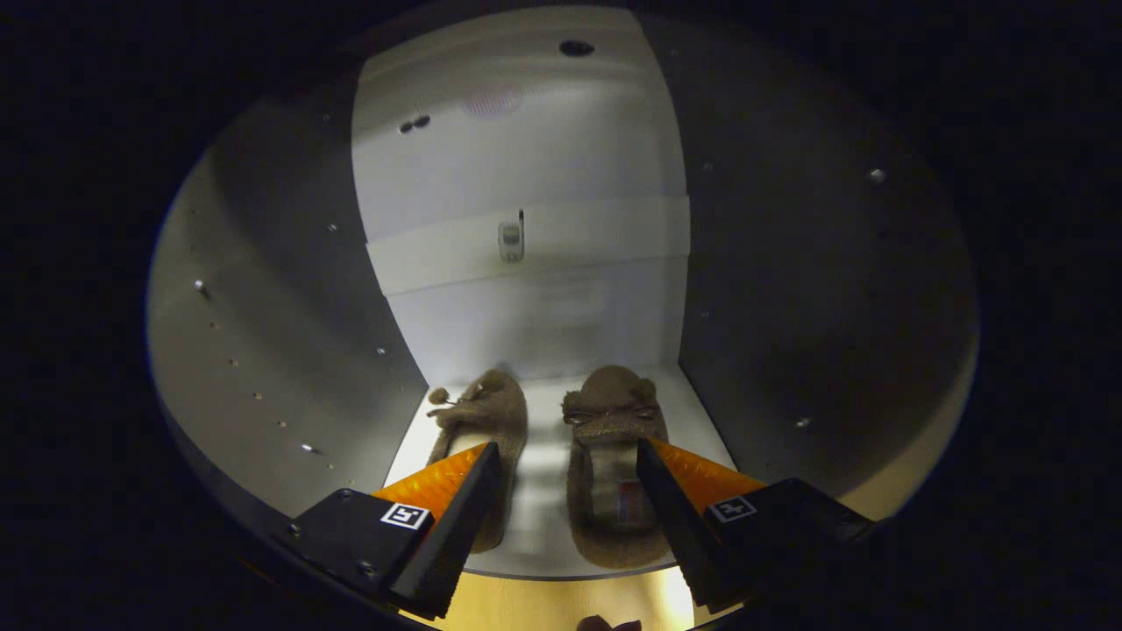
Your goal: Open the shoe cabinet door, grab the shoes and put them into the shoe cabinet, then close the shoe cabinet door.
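The shoe cabinet (289, 289) holds 2 fuzzy brown shoes (561, 456), side by side on its white floor. Their long way runs front to back, with the toes pointing at the back wall (526, 158). The gripper (568, 473) is spread wide and grips nothing, its fingers above the shoes.

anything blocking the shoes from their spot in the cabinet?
No. Both shoes already sit side by side on the cabinet shelf, toes toward the back wall. The gripper is open, its fingers apart over them, gripping neither.
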`<state>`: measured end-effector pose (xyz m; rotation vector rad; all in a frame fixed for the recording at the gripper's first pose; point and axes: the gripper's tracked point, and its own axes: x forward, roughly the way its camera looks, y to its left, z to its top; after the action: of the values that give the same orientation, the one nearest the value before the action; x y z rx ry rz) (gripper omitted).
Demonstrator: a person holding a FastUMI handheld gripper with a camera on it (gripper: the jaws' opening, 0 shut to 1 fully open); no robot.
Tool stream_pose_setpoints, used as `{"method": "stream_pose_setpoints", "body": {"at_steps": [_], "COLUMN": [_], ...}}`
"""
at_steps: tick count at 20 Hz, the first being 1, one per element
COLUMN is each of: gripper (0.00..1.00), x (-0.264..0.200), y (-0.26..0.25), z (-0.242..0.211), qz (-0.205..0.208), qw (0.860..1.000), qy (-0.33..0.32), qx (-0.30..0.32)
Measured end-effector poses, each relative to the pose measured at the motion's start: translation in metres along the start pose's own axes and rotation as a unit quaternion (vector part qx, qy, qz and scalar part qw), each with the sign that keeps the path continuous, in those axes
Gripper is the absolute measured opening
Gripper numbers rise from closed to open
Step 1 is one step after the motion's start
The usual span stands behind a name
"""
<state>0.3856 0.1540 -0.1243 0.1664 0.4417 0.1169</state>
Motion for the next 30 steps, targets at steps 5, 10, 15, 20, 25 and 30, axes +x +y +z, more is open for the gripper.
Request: {"method": "stream_pose_setpoints", "body": {"at_steps": [5, 10, 15, 20, 25, 30], "gripper": [0.98, 0.98, 0.98, 0.98, 0.98, 0.98], "x": [-0.09, -0.201, -0.282, -0.356, -0.408, -0.457], "y": [0.003, 0.006, 0.01, 0.01, -0.016, -0.083], "z": [0.044, 0.045, 0.001, -0.039, -0.064, -0.076], "qz": [-0.007, -0.011, 0.005, 0.03, 0.03, -0.002], "qw": [0.991, 0.972, 0.968, 0.969, 0.972, 0.977], "qy": [-0.132, -0.23, -0.243, -0.234, -0.219, -0.208], "qx": [-0.02, -0.038, -0.061, -0.073, -0.075, -0.056]}}
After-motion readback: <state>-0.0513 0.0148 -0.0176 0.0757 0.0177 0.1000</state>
